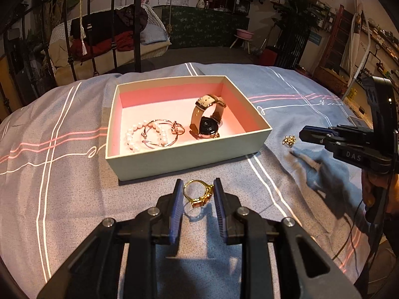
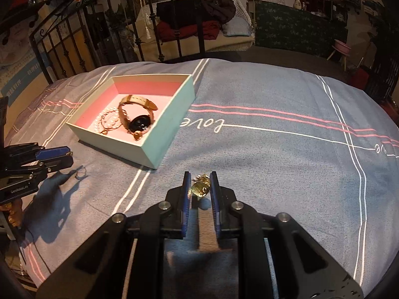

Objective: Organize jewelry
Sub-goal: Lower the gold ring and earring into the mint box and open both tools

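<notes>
An open box (image 1: 189,159) with pale green walls and a pink inside sits on the bed; it also shows in the right wrist view (image 2: 172,124). It holds a watch (image 1: 207,117), a pearl bracelet (image 1: 134,137) and a rose-gold bangle (image 1: 162,134). My left gripper (image 1: 198,189) is shut on a gold ring (image 1: 199,193) and holds it just above the cover in front of the box. My right gripper (image 2: 200,185) holds a small gold ornament (image 2: 199,186) between its pads, right of the box. That ornament also shows in the left wrist view (image 1: 289,140).
The bedcover (image 2: 274,149) is blue-grey with white and pink stripes. A black iron bed frame (image 1: 99,32) stands behind the box. Beyond it are a wicker chair with clothes (image 1: 112,37) and shelves at the far right.
</notes>
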A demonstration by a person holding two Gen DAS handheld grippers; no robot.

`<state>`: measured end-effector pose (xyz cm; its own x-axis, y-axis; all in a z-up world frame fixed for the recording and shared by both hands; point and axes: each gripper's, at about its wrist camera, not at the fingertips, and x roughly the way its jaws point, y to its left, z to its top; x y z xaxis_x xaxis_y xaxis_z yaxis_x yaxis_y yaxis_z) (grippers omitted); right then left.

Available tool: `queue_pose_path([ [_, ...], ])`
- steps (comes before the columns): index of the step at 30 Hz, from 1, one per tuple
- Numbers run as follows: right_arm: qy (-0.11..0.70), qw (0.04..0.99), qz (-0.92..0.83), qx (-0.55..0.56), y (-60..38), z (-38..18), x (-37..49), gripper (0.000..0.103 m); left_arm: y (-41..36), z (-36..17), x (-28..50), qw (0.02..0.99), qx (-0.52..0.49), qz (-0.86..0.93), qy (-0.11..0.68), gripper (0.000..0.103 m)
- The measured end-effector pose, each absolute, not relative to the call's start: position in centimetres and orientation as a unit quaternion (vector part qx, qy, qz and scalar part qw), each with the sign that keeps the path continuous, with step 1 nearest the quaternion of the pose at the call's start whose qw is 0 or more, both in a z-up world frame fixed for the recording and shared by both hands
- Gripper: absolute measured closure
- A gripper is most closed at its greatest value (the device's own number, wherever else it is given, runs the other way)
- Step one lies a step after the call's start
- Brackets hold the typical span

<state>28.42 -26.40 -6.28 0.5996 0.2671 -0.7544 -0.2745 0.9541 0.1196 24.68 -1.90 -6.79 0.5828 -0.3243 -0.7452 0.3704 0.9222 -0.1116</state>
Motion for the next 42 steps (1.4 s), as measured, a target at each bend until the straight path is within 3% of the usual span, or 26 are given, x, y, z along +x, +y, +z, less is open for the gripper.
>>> queue_pose_path([
  [9, 0.39, 0.892, 0.231, -0.003, -20.5, -2.7, 29.6, 0.087, -1.7, -3.1, 28.3, 0.903, 0.052, -0.187, 0.384, 0.079],
  [19, 0.41, 0.878, 0.237, -0.071, -14.8, -4.0, 33.6, 0.087, -2.4, -5.1, 33.7, 0.888, 0.069, -0.176, 0.418, 0.079],
  [34, 0.425, 0.871, 0.225, -0.095, -14.3, -6.6, 34.6, 0.087, -2.8, -7.3, 34.8, 0.885, 0.078, -0.16, 0.431, 0.078],
  [38, 0.423, 0.872, 0.227, -0.094, -14.5, -6.8, 34.5, 0.087, -2.3, -6.8, 34.3, 0.89, 0.073, -0.154, 0.423, 0.065],
  [40, 0.425, 0.871, 0.227, -0.091, -14.4, -6.9, 34.5, 0.087, -2.1, -6.5, 33.9, 0.894, 0.077, -0.146, 0.416, 0.053],
  [42, 0.422, 0.874, 0.226, -0.086, -14.6, -6.8, 34.3, 0.08, -1.5, -6.1, 33.5, 0.901, 0.076, -0.132, 0.407, 0.045],
])
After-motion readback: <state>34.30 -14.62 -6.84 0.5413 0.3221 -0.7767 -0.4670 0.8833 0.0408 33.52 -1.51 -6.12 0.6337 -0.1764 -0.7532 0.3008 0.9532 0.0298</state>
